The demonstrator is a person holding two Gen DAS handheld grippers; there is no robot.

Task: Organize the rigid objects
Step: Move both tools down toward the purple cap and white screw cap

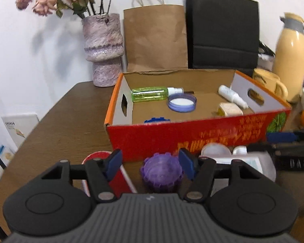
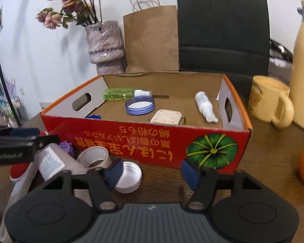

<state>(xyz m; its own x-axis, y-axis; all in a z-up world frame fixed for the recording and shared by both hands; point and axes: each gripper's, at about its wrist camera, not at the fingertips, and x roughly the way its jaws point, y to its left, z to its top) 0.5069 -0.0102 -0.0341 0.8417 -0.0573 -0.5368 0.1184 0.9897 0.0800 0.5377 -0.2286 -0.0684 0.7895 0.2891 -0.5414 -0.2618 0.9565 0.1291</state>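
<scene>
Purple ribbed lid [image 1: 161, 172] sits on the table just before the red box [image 1: 192, 135], between my left gripper [image 1: 150, 165]'s spread, empty fingers. My right gripper [image 2: 153, 171] is spread too, its left pad beside the white cap [image 2: 129, 177]. Closing off-centre could squirt the lid into the box wall. The box's yellow Japanese print I can't read; it's upside down.
</scene>
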